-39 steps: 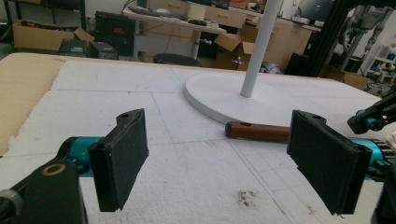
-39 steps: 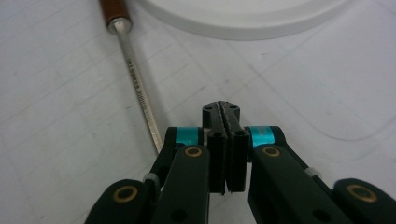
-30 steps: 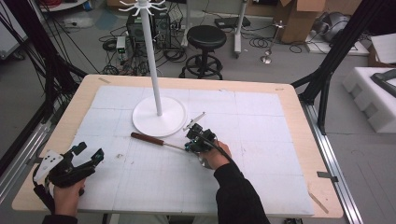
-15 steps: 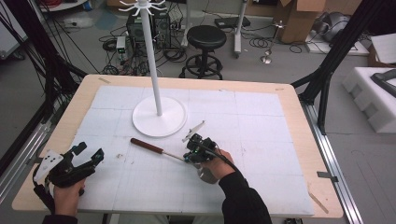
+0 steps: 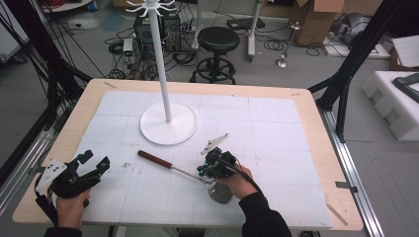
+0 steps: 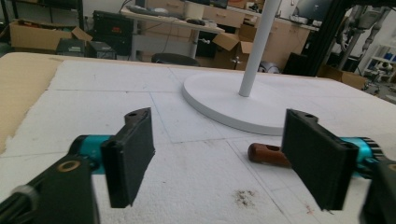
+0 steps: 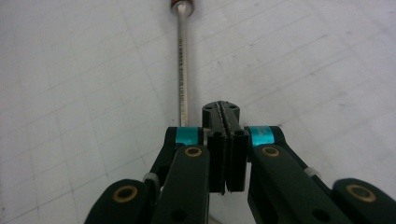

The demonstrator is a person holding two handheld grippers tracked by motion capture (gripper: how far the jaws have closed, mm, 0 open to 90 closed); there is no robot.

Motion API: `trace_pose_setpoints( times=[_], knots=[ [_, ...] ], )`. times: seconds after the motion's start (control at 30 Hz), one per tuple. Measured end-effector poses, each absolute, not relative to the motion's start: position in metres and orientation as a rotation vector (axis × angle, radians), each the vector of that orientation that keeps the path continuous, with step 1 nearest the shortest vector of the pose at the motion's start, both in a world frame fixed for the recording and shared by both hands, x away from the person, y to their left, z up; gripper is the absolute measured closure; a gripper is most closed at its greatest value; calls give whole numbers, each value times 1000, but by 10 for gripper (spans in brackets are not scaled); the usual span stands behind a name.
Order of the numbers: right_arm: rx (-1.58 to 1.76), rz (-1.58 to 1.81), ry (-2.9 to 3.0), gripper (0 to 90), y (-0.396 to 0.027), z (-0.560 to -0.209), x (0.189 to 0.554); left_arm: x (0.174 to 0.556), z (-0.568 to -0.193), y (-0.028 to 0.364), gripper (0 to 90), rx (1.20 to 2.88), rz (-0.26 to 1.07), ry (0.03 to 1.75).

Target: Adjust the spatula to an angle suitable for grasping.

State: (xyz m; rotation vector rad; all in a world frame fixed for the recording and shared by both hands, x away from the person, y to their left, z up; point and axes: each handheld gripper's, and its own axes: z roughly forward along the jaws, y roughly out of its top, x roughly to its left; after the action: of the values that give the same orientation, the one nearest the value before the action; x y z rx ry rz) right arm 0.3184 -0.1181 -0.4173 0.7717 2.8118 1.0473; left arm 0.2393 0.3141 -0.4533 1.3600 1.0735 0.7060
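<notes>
Right gripper [image 5: 210, 170] slides toward lower centre, dragging the ladle [image 5: 170, 165], jaws clenched beside its shaft; left gripper [image 5: 89, 165], narrowing slightly, gapes empty; next, regrasp the handle

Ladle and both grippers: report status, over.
Left gripper open, jaws just closing slightly, nothing between them. Right gripper shut, beside ladle shaft; grip unconfirmed. Ladle flat on mat. White stand behind it.

Black gripper [image 7: 226, 140]; teal bands; brass screws
</notes>
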Motion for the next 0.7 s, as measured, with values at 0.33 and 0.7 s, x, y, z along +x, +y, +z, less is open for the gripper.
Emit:
trace_pose_setpoints(
  times=[0.33, 0.7],
  knots=[
    [908, 1195, 2520, 900, -198, -401, 288, 272, -441, 309, 878, 1636, 569, 1137],
    [1129, 1276, 2282, 900, -270, -411, 263, 332, -452, 261, 885, 1923, 477, 1149]
  ],
)
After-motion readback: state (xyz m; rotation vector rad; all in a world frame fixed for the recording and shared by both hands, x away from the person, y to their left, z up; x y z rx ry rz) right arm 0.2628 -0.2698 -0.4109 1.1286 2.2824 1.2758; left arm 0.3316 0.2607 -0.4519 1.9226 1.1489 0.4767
